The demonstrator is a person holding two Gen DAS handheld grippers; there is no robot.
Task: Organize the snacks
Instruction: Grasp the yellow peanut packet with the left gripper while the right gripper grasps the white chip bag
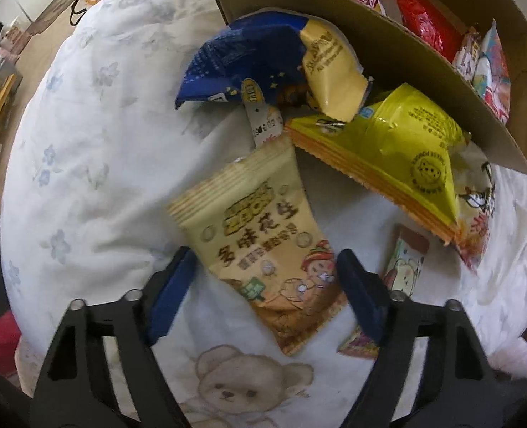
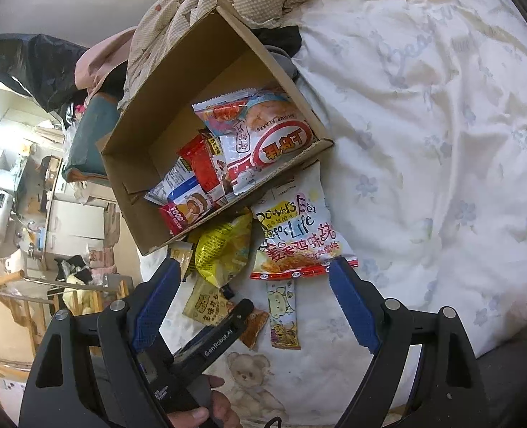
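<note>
A beige peanut packet (image 1: 263, 235) lies on the white quilt. My left gripper (image 1: 267, 256) points down over it with its lower half between the blue pads (image 1: 172, 292). A gap shows at the left pad, so the jaws are open. Beyond it lie a blue-and-yellow bag (image 1: 249, 64) and a yellow bag (image 1: 406, 142) against the cardboard box (image 1: 406, 53). My right gripper (image 2: 256, 264) hovers open and empty in front of the box (image 2: 131, 164), which holds a shrimp-flakes bag (image 2: 263, 142) and red packets. In the right wrist view the beige packet (image 2: 203, 306) sits under the left gripper's black body (image 2: 220, 335).
A white chip bag (image 2: 295, 228), a thin stick packet (image 2: 285, 317) and a small orange packet (image 2: 252, 328) lie loose by the box. A person's hand (image 2: 199, 410) holds the left gripper. A checked blanket (image 2: 192, 10) is bunched behind the box. The bed's edge drops off at the left.
</note>
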